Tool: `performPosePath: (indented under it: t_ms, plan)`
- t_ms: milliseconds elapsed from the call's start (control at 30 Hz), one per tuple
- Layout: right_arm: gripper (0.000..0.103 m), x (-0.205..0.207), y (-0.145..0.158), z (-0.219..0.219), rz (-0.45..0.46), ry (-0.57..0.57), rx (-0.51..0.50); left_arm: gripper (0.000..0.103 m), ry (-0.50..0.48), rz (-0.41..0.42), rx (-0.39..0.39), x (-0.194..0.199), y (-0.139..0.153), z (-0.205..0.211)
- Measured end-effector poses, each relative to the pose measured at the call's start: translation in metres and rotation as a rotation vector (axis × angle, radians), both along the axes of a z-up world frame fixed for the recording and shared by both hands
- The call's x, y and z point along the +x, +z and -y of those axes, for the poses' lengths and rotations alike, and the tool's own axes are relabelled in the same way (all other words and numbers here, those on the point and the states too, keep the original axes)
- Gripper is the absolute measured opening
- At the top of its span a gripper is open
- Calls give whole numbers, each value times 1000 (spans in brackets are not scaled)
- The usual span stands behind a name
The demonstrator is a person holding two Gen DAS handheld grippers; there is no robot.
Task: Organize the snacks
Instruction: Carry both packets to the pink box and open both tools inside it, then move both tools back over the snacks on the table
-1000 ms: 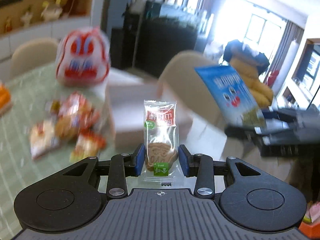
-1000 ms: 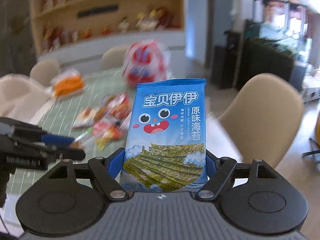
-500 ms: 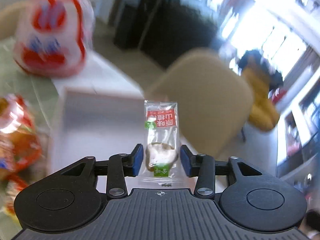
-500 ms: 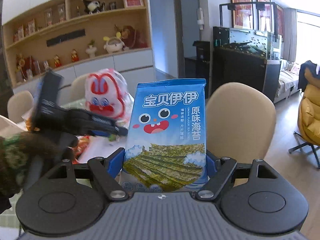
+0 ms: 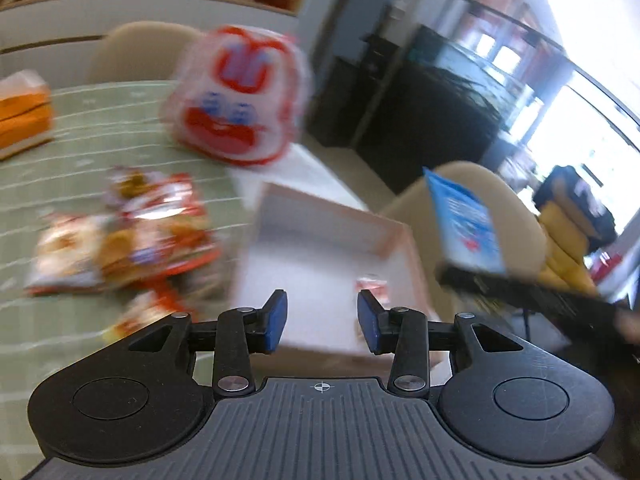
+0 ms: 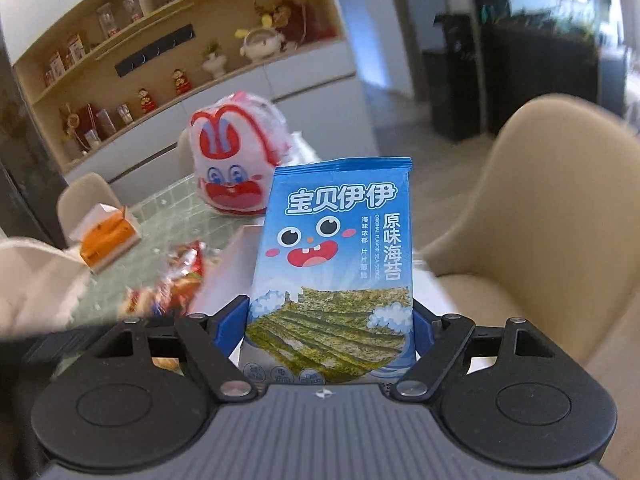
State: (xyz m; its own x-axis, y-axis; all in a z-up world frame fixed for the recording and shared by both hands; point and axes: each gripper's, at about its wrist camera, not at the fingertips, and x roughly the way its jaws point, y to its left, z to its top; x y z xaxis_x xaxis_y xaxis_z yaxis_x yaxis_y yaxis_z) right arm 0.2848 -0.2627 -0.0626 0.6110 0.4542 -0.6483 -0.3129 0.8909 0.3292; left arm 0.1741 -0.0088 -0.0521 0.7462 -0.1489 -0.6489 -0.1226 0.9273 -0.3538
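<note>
The left gripper (image 5: 321,322) hangs over the near edge of a white box (image 5: 320,256), jaws spread with nothing between them. A small cracker packet (image 5: 372,286) lies inside the box by its right wall. The right gripper (image 6: 330,334) is clamped on an upright blue seaweed bag (image 6: 336,264). Loose snack packets (image 5: 124,236) lie on the green tablecloth (image 5: 80,140) just left of the box.

Left wrist view looked forward and down over the table's (image 5: 80,128) right edge, close above the box (image 5: 320,248). Right wrist view sat beside that edge, facing along the table toward the shelves (image 6: 180,40). Both views shared the rabbit bag (image 5: 240,100) (image 6: 236,160), orange box (image 5: 20,116) (image 6: 106,240) and snack pile (image 5: 128,240) (image 6: 172,280).
</note>
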Motion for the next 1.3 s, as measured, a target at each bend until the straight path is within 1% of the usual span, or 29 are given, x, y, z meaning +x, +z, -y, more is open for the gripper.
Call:
performPosePath:
  t_ms: [67, 100, 133, 167, 200, 233, 267, 367, 433, 500, 567, 600, 633, 667, 700, 733, 767, 800, 867, 933, 1033, 1100, 1167, 1200, 1267, 1300]
  plan:
    - [83, 26, -17, -23, -75, -15, 32, 43, 50, -12, -9, -16, 3, -19]
    - [83, 35, -28, -33, -119, -19, 30, 43, 68, -17, -11, -24, 2, -27]
    - [83, 44, -42, -45, -182, -10, 5, 43, 86, -25, -9, -31, 0, -37]
    - [83, 50, -56, -57, -247, 11, -44, 43, 98, -36, -8, -36, -3, -47]
    - [83, 53, -63, -68, -275, 17, -90, 43, 104, -45, -10, -43, -6, -58]
    - [83, 49, -64, -76, -249, 9, -143, 43, 111, -52, -14, -47, -9, -69]
    - [83, 45, -62, -82, -225, 4, -166, 43, 123, -57, -22, -53, -12, -81]
    - [83, 33, -52, -90, -181, -2, -177, 43, 147, -59, -79, -67, -24, -109]
    - [83, 25, -47, -94, -136, -11, -238, 43, 144, -57, -106, -74, -32, -123]
    - [83, 21, -43, -100, -107, 2, -289, 43, 141, -59, -134, -78, -39, -134]
    - [83, 21, -35, -102, -73, -21, -282, 43, 130, -61, -173, -76, -44, -136]
    - [83, 21, -34, -107, -73, -21, -311, 43, 117, -61, -187, -75, -46, -137]
    - [83, 23, -35, -116, -75, 4, -382, 43, 104, -61, -191, -73, -47, -136]
    - [82, 24, -33, -123, -45, 17, -431, 43, 93, -58, -190, -71, -45, -133]
    - [81, 21, -25, -125, 18, -12, -440, 43, 86, -51, -187, -72, -42, -130]
    - [81, 17, -15, -120, 70, -62, -401, 43, 79, -42, -190, -74, -38, -126]
    - [82, 15, -9, -113, 76, -87, -358, 43, 63, -34, -194, -75, -32, -121]
    - [83, 16, -8, -111, 50, -85, -334, 43, 47, -34, -196, -74, -27, -116]
    - [82, 20, -14, -113, -6, -38, -354, 43, 4, -20, -184, -68, -11, -100]
    - [82, 11, -10, -111, 30, -47, -382, 43, -37, 24, -183, -62, 8, -83]
    - [82, -3, 9, -99, 82, -29, -377, 43, -124, 90, -252, -47, 38, -53]
    - [82, -8, 27, -92, 138, -32, -413, 43, -197, 140, -262, -37, 58, -29]
    - [82, -9, 45, -84, 193, -49, -449, 43, -237, 172, -245, -29, 72, -10]
    - [82, -6, 53, -80, 203, -61, -452, 43, -242, 176, -232, -25, 77, -3]
    - [82, 1, 67, -70, 188, -81, -437, 43, -237, 162, -192, -16, 83, 5]
    - [82, 4, 73, -66, 173, -88, -427, 43, -231, 142, -167, -11, 85, 5]
